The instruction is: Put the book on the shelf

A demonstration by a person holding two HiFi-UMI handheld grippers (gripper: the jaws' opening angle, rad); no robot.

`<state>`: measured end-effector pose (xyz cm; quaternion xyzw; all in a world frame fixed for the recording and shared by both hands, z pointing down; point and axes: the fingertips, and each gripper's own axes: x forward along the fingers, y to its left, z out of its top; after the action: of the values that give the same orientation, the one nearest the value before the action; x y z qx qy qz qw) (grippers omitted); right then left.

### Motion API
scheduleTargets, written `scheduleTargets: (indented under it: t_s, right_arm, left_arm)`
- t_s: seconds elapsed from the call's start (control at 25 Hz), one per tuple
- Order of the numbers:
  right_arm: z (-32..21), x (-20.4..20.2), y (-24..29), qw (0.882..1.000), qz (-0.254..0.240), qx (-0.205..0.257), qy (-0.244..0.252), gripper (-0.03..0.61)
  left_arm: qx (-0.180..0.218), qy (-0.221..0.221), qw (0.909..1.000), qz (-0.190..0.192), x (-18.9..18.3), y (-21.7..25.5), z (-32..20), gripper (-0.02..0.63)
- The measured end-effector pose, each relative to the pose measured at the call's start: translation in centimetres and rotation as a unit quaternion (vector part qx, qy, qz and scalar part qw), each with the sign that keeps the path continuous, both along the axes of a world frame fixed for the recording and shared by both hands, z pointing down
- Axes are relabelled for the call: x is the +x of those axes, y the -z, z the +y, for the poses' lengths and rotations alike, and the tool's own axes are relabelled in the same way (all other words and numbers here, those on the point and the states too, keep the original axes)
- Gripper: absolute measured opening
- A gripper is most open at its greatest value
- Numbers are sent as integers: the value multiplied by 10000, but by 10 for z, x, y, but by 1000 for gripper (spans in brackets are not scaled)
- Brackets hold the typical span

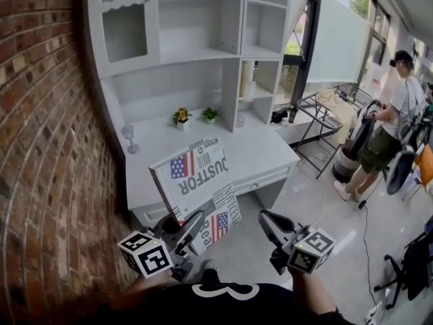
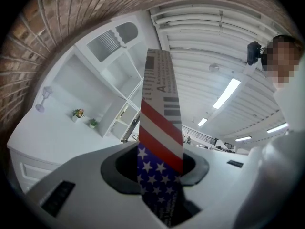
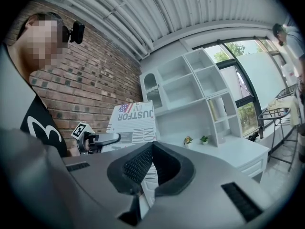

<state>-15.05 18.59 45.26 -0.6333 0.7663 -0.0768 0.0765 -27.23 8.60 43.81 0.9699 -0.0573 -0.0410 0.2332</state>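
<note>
The book, a large flat volume with a newspaper-style cover and American-flag print, is tilted up in the air in front of the white desk. My left gripper is shut on its lower edge. In the left gripper view the book's spine rises straight up between the jaws. The right gripper hovers to the right of the book, not touching it, its jaws shut with nothing in them. From the right gripper view the book and the left gripper show at the left. The white shelf unit stands above the desk.
A brick wall runs along the left. Two small potted plants and a glass stand at the back of the desk. A metal rack and a person are off to the right on the tiled floor.
</note>
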Motion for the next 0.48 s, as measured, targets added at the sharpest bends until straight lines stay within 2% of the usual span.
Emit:
scheduleTargets:
  t_s: [0.48]
  right_arm:
    - [-137,83,24,9999,27,-152,-30,12]
  left_arm:
    - [-241,39,9997,24,77,12,-140,153]
